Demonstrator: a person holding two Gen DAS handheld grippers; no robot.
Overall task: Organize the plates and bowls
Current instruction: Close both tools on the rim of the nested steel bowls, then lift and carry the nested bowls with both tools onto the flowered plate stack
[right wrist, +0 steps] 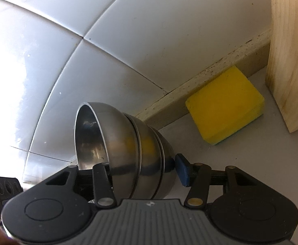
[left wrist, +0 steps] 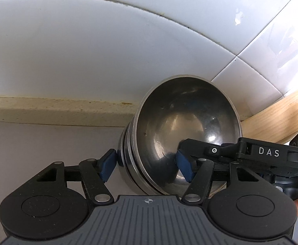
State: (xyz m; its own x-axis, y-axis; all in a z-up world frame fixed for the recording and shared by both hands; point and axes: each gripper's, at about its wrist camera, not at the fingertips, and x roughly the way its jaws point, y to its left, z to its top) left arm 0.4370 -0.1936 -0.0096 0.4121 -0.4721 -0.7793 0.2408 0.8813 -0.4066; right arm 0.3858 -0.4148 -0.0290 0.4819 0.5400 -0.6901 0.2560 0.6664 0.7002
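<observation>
A nested stack of three steel bowls is tipped on its side above the grey counter, its mouth toward the tiled wall. My left gripper is shut on the stack, one blue pad on the outside and one inside the top bowl. My right gripper also clamps the stack, one blue pad on the bottom bowl's base and the other finger inside the mouth. The right gripper's black finger shows in the left wrist view, reaching into the bowl.
A yellow sponge lies against the beige backsplash ledge. A pale wooden block stands at the right, and shows in the left wrist view. White wall tiles rise behind. Grey counter lies to the left.
</observation>
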